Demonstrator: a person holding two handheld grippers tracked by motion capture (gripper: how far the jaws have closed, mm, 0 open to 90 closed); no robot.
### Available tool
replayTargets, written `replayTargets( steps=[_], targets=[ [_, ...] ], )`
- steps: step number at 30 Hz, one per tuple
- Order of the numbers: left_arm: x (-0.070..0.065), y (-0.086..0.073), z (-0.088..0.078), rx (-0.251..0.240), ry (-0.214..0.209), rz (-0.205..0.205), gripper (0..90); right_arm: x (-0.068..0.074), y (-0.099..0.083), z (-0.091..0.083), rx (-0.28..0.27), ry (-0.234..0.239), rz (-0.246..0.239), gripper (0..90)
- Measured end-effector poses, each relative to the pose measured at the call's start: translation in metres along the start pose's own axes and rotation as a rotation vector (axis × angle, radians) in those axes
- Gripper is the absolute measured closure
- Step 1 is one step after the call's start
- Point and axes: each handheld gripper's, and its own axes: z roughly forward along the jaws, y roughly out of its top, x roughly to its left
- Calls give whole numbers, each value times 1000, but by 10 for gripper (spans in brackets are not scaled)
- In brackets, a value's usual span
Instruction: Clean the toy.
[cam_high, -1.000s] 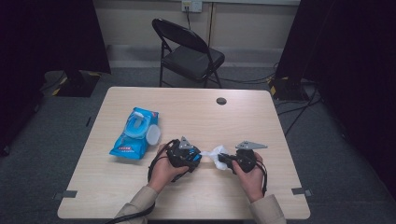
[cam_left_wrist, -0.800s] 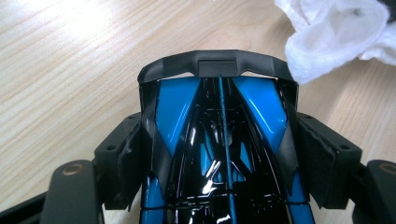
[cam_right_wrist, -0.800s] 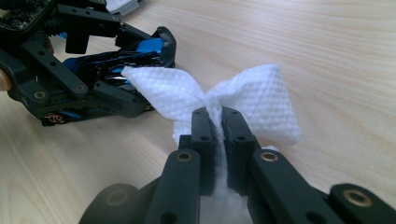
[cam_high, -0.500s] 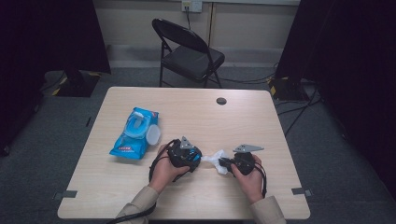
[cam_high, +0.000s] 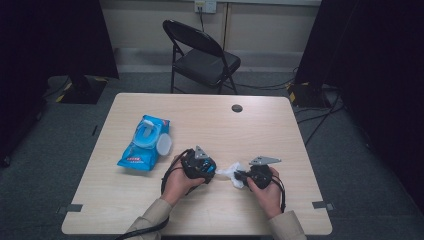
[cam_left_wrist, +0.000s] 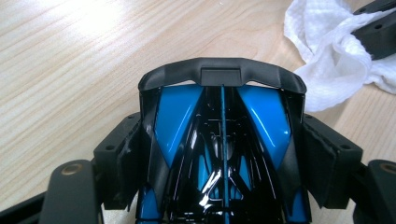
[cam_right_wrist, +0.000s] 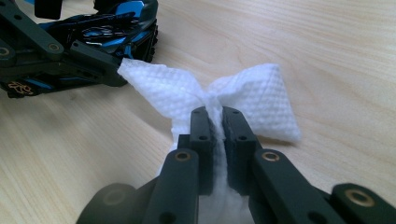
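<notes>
Wiping is the step in hand, judged from how the things lie. Farthest left on the surface (cam_high: 280, 120) sits a blue pack of wipes (cam_high: 145, 142), its round lid flipped open, well apart from the hands. Next comes the left tool (cam_high: 206, 169): in the left gripper view its jaws stand wide and press on both flanks of a glossy black-and-blue toy car (cam_left_wrist: 219, 140), whose dark end bar points away from the camera. The car is held low over the wood, near the front edge of the surface, just right of its middle. Right of it lies the white wipe (cam_high: 234, 173), bunched between the two hands; in the right gripper view one corner of the wipe (cam_right_wrist: 187, 95) reaches up to the car's side (cam_right_wrist: 112, 32) and seems to touch it, though the actual contact is hidden behind the left tool's arm. Farthest right, the right tool (cam_high: 241, 175) has its jaws drawn almost together, pinching the gathered middle of the cloth so that a fold fans out on either side.

The next move probably calls for keeping the car clamped steady while the right tool drags the pinched cloth along the shiny bodywork, with the pinch firm enough that the cloth does not slip free.
</notes>
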Motion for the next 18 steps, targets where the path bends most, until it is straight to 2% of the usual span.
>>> replayTargets(
  steps=[14, 18],
  targets=[
    [-1, 2, -2, 13, 3, -5, 256, -2, -1, 0, -9, 13, 8, 838],
    [1, 4, -8, -3, -6, -10, 257, -3, -2, 0, -12, 17, 15, 838]
  ],
)
